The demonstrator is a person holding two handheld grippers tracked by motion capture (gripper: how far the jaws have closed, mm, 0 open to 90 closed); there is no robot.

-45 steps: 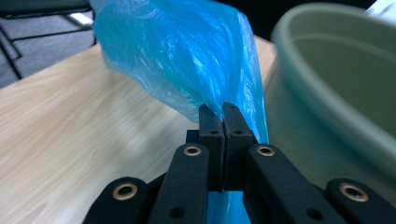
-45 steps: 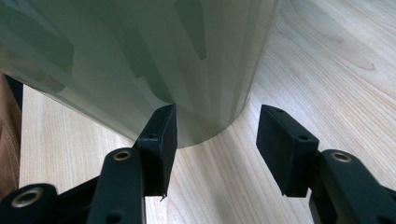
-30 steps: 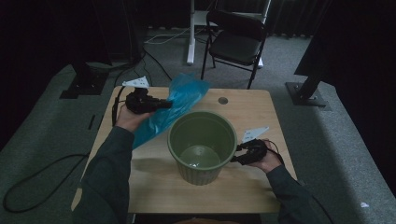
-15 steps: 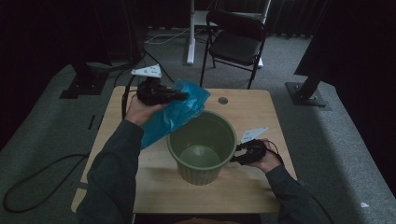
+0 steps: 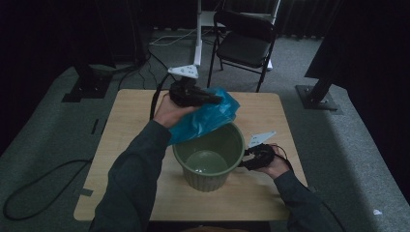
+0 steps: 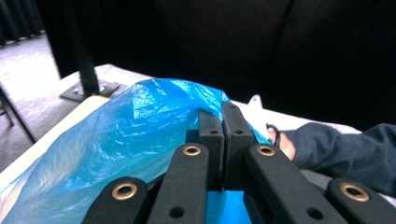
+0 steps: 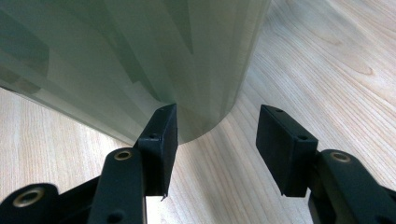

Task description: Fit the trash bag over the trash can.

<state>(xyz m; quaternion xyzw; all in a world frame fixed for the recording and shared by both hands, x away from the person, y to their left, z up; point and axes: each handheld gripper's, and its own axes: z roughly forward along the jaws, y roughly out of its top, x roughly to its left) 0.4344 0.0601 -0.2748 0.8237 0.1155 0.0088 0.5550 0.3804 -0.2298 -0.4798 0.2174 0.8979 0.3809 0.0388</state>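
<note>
A green ribbed bin (image 5: 209, 157) stands upright on the wooden table (image 5: 130, 111), its inside bare. Above its far left rim my left gripper (image 5: 215, 100) is shut on a blue plastic bag (image 5: 205, 121), which hangs down toward the rim. In the left gripper view the closed gripper (image 6: 223, 122) pinches the bag's crinkled film (image 6: 116, 149). My right gripper (image 5: 245, 162) rests low on the table at the bin's right side, open. In the right gripper view the gripper (image 7: 212, 140) has the green bin wall (image 7: 140, 60) just ahead, its left fingertip (image 7: 161, 135) close against it.
A black folding chair (image 5: 244, 46) and a white stand pole (image 5: 198, 31) are behind the table. Black stand bases sit on the grey carpet at left (image 5: 87, 89) and right (image 5: 316, 96). A cable (image 5: 43, 183) loops on the floor at left.
My left gripper has carried the blue bag up and to the right, from the table's left part to over the bin's far rim. The right gripper has kept still.
</note>
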